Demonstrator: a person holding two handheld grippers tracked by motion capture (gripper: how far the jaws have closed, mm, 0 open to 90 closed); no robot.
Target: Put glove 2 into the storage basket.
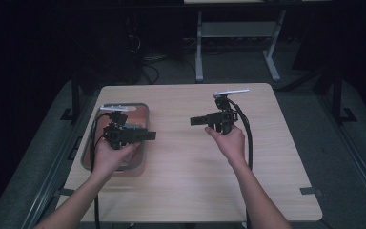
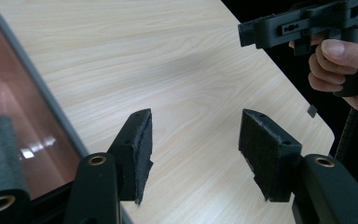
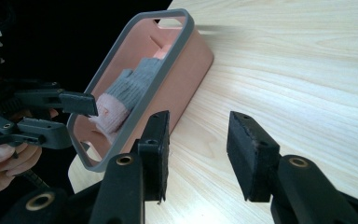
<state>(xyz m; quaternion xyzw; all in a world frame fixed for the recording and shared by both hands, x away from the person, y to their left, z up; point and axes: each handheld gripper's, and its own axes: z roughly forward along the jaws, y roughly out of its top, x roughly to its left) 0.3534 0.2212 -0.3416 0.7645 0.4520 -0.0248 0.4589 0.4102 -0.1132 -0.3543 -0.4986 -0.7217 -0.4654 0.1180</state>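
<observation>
High view: pale wooden table (image 1: 190,167) stands in a dark room.

The high view is dim: the room around the tabletop (image 1: 186,181) sinks into near black, and only the pale wood catches light from overhead. Faint soft shadows lie under each claw. It is grainy and slightly soft throughout. In the left gripper view, the wood ahead of the left claw (image 2: 193,149) is bright, with a grey shadow band across it and a white glare patch on the pink basket (image 2: 37,140) beside the claw. In the right gripper view, the right claw (image 3: 196,154) is sharp, its edges slightly bowed.
</observation>
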